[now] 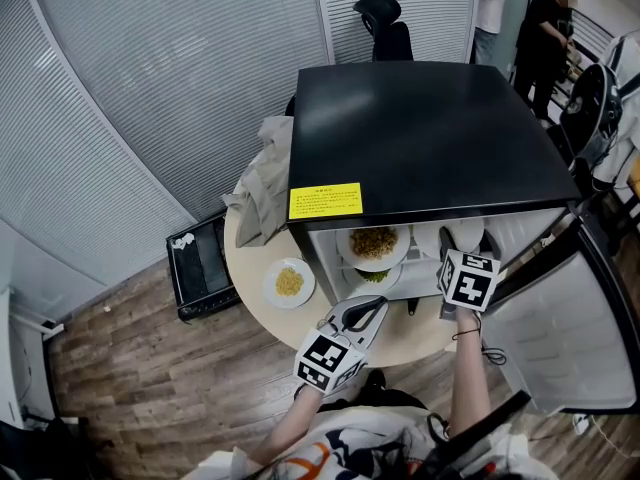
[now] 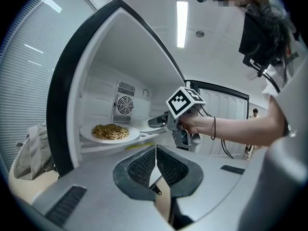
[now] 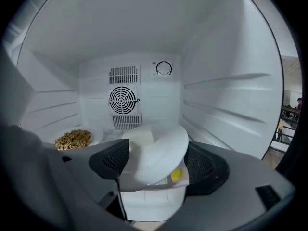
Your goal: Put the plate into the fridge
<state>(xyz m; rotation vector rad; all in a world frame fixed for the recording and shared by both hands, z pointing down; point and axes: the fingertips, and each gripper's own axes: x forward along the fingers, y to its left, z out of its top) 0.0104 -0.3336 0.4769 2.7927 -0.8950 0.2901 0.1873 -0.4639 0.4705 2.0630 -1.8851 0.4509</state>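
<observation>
Inside the fridge (image 1: 430,138), on the right side of the upper shelf, sits the white plate (image 3: 161,153), tilted with its right edge higher than its left. My right gripper (image 3: 156,165) reaches in through the open door (image 1: 560,328) and its jaws stand wide apart, one on each side of that plate. The black pads (image 3: 115,159) flank the rim without clamping it, so I have no grip on it. A small yellow thing (image 3: 176,175) shows just under the plate's near edge (I cannot tell what it is), and whether the plate rests flat on the shelf I cannot tell either.

On the left of the same shelf lies a plate of noodles (image 3: 73,138), well apart from my jaws. The round fan grille (image 3: 123,100) is on the back wall behind both plates.

My left gripper (image 2: 156,165) hangs outside, just in front of the fridge opening, its jaws pressed together with nothing between them. From it I see my right hand (image 2: 192,125) holding the other gripper at the shelf.

From the head view, the fridge stands on a round table (image 1: 250,268), with another plate of yellow food (image 1: 289,282) on the tabletop beside it and a crumpled cloth (image 1: 262,183) against its left wall.
</observation>
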